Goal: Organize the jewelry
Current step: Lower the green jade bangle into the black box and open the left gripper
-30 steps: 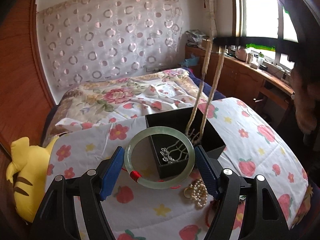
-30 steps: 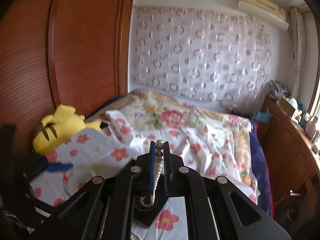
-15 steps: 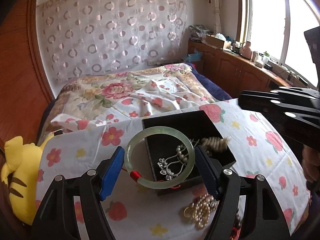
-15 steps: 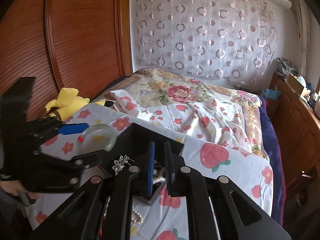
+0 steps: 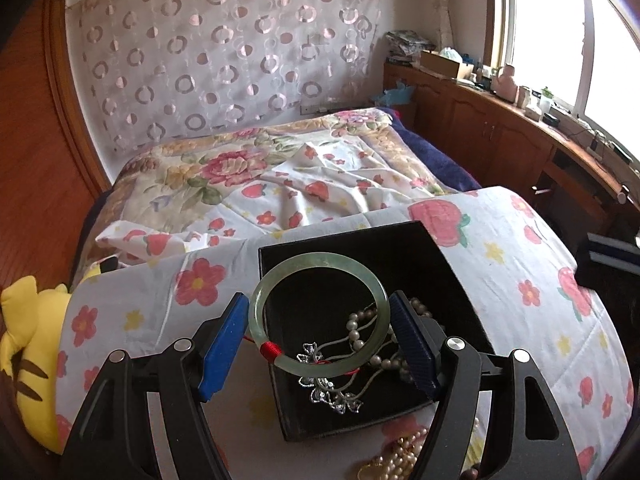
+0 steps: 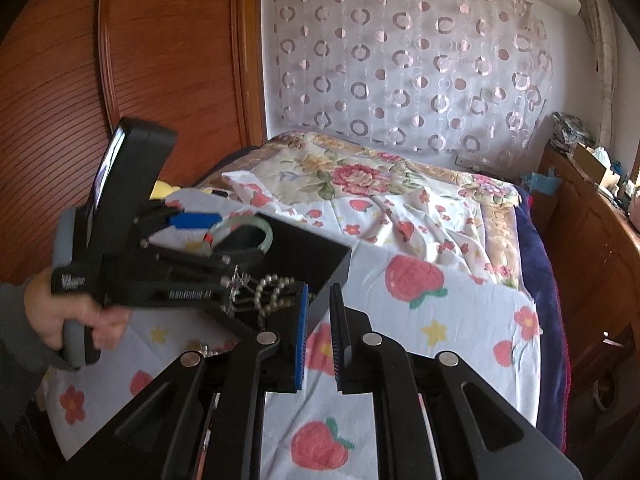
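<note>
Floral cloth (image 5: 520,248) printed with strawberries and red flowers covers the tabletop in front of you, and on it sits the black jewelry box (image 5: 452,280), open at the top. Your left hand-held gripper (image 5: 320,340) holds the pale green jade bangle (image 5: 320,272) across its width: the blue pads (image 5: 224,344) press on the bangle's left and right sides, so the jaws stand wide but are clamped on the ring. The bangle hangs level over the box's left half, its red thread wrap (image 5: 269,349) on the near side, close to the left pad. Below it, inside the box, lie a silver floral piece (image 5: 328,394) and a strand of grey pearls (image 5: 360,336), tangled together. Just outside the box's near right corner, a heap of cream pearls (image 5: 400,456) rests on the cloth.

Your right hand-held gripper (image 6: 320,336) sits off to the right of the box, jaws nearly together with only a narrow gap and nothing between them; it hovers over the cloth just beside the box's corner. From that side you can see your left hand (image 6: 68,312) wrapped around the grey handle.

Beyond the tabletop lie the bed (image 5: 248,176) with its rose-pattern quilt, a yellow plush toy (image 5: 28,360) at the left, and a circle-print curtain (image 5: 224,52) on the wall.
</note>
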A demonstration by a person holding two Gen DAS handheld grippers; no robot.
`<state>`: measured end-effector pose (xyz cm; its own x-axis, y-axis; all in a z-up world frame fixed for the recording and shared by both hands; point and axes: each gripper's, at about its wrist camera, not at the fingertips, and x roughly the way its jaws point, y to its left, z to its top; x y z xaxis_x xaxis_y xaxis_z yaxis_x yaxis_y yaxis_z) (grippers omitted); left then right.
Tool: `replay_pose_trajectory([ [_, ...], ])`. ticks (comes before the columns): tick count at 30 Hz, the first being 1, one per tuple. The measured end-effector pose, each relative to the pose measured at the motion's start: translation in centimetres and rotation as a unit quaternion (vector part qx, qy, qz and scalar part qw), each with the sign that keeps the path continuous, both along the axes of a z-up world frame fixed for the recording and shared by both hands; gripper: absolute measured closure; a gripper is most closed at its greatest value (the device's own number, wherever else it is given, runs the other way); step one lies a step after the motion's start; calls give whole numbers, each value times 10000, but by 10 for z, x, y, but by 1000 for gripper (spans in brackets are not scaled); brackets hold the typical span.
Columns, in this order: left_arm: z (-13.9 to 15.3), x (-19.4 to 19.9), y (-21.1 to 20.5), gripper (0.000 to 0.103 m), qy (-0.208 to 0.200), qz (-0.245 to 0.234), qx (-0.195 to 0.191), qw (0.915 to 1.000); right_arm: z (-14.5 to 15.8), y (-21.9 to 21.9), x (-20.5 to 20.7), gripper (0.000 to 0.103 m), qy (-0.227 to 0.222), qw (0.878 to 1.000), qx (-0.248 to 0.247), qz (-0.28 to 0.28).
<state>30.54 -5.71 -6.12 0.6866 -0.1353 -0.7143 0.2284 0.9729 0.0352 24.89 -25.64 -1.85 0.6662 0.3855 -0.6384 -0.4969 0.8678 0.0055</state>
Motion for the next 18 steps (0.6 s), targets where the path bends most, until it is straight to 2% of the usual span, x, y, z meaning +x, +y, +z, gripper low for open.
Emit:
replay_pose_trajectory([
  [8, -6, -6, 2, 34, 42, -29, -4, 10000, -24, 2, -12, 91, 138, 9997, -168, 84],
  [12, 0, -11, 3, 27, -69, -50, -22, 10000, -27, 1, -18, 91, 148, 9997, -152, 122],
  [18, 13, -38, 9, 26, -274, -123, -89, 9995, -34, -1, -43, 91, 245, 9993, -46, 283],
])
